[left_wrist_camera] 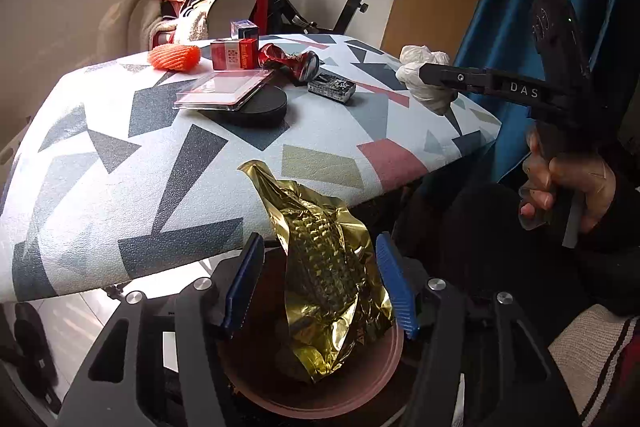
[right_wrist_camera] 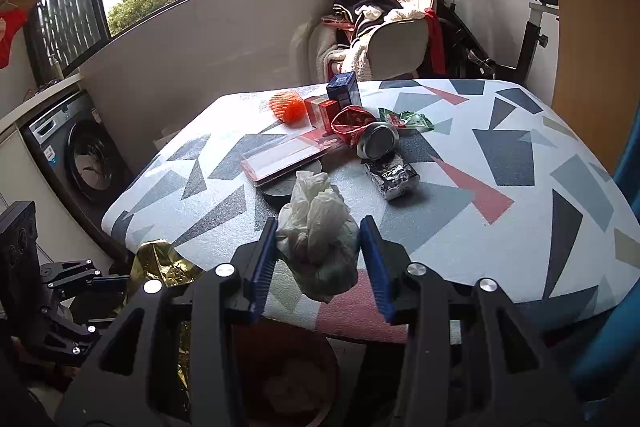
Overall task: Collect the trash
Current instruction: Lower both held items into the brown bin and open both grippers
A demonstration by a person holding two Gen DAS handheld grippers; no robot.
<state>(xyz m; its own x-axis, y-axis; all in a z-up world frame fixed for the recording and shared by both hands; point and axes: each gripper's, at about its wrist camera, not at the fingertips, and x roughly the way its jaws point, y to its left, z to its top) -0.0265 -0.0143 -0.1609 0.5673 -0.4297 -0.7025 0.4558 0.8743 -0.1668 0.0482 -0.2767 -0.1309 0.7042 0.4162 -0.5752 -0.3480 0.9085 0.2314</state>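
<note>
A table with a padded top [right_wrist_camera: 500, 163], printed with grey, navy, pink and olive shapes on pale blue, filled both views.

The left gripper [left_wrist_camera: 320, 285] hung just off the near edge of the tabletop, above a round pinkish-brown bin [left_wrist_camera: 384, 367] on the floor. Its blue pads [left_wrist_camera: 244, 287] stood apart. A crumpled gold foil wrapper [left_wrist_camera: 324, 267] sat between them, its lower end resting inside the bin's rim and its upper tip rising in front of the table edge. The pads did not appear to press on the foil, so the claw was released.

The right gripper [right_wrist_camera: 320, 263] was over the near edge of the tabletop, clenched on a crumpled white tissue wad [right_wrist_camera: 320, 231] that bulged between its blue pads [right_wrist_camera: 376, 267]. In the left wrist view a hand [left_wrist_camera: 568, 183] gripped its black handle at the right, off the table's right edge.

More trash lay toward the far edge of the tabletop. An orange foam net [right_wrist_camera: 288, 109] lay farthest left. Beside it stood a red box [right_wrist_camera: 322, 113] and a dark blue box [right_wrist_camera: 344, 91]. A crushed red can [right_wrist_camera: 364, 131] lay next to them, and a green wrapper [right_wrist_camera: 406, 121] just to its right. A clear flat plastic case [right_wrist_camera: 288, 157] rested on a black round disc [left_wrist_camera: 256, 105]. A small silver and black packet [right_wrist_camera: 392, 179] lay near the can, toward the middle of the tabletop.

Beyond the table stood a chair piled with clothes [right_wrist_camera: 384, 31] and an exercise bike [right_wrist_camera: 500, 27]. A washing machine [right_wrist_camera: 76, 159] stood at the left.
</note>
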